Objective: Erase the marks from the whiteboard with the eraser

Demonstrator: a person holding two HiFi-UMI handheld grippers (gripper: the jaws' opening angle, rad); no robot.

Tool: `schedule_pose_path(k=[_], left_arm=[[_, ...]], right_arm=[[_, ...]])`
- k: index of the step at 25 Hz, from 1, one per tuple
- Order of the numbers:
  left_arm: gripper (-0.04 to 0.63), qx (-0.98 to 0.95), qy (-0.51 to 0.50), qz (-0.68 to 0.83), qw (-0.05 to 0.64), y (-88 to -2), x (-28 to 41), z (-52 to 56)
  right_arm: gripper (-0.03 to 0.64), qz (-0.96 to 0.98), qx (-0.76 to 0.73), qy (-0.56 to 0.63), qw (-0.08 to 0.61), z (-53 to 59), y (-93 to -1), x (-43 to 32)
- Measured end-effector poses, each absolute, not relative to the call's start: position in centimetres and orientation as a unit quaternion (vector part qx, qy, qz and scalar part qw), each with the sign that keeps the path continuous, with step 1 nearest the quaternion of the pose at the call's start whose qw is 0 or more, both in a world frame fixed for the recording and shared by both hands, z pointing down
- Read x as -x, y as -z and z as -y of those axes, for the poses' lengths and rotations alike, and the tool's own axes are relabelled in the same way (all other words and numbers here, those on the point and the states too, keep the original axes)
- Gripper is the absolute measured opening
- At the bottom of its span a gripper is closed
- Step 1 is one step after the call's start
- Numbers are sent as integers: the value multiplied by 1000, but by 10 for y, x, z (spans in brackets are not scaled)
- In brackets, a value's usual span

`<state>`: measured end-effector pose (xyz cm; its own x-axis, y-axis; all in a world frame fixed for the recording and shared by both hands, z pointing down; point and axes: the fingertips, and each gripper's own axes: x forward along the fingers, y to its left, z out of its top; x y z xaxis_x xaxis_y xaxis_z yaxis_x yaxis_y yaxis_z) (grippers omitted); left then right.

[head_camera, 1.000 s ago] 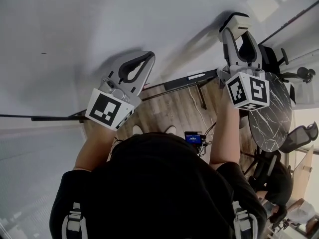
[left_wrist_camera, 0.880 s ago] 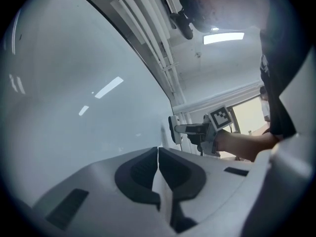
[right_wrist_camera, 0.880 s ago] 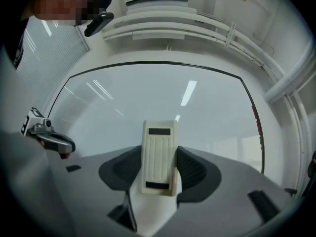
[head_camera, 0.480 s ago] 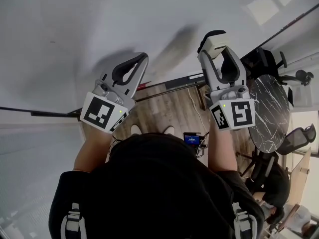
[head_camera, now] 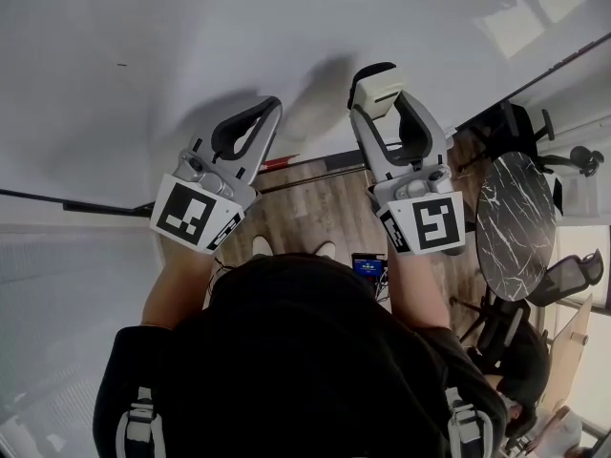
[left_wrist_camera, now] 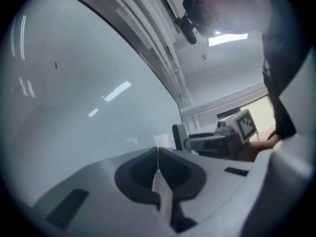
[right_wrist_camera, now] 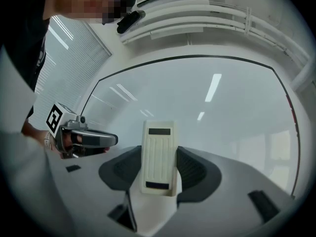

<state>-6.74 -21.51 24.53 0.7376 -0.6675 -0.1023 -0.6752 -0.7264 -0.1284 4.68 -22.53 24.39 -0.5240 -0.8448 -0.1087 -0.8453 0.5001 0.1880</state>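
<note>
The whiteboard (head_camera: 191, 36) fills the upper part of the head view; a tiny dark mark (head_camera: 120, 64) sits at its upper left, and shows too as the mark (left_wrist_camera: 55, 64) in the left gripper view. My right gripper (head_camera: 382, 93) is shut on the cream eraser (head_camera: 378, 84), held up against or very near the board. In the right gripper view the eraser (right_wrist_camera: 159, 157) stands upright between the jaws in front of the whiteboard (right_wrist_camera: 222, 107). My left gripper (head_camera: 263, 113) is shut with nothing in it, its tips close to the board; the left gripper (left_wrist_camera: 158, 154) shows its jaws pressed together.
The board's dark lower frame (head_camera: 315, 165) with a tray runs under the grippers. Wooden floor (head_camera: 315, 218), a round marble table (head_camera: 516, 218) and office chairs (head_camera: 563, 275) lie at the right. Blinds (right_wrist_camera: 74, 48) hang left of the board.
My right gripper with the eraser has swept left across the board, from the right edge toward the left gripper. The left gripper has barely shifted.
</note>
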Motion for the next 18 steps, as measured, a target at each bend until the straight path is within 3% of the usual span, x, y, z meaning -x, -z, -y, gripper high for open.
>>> schedule_pose_path(k=[10,18], left_arm=[[5,923,-41,-371,87,-232,89,224],[5,929,-38,-358,84,-235,76,226]], right_arm=[[224,-867,472,-159,11,244,-209,9],[224,-848,496,-185,7,263,-194,-5]])
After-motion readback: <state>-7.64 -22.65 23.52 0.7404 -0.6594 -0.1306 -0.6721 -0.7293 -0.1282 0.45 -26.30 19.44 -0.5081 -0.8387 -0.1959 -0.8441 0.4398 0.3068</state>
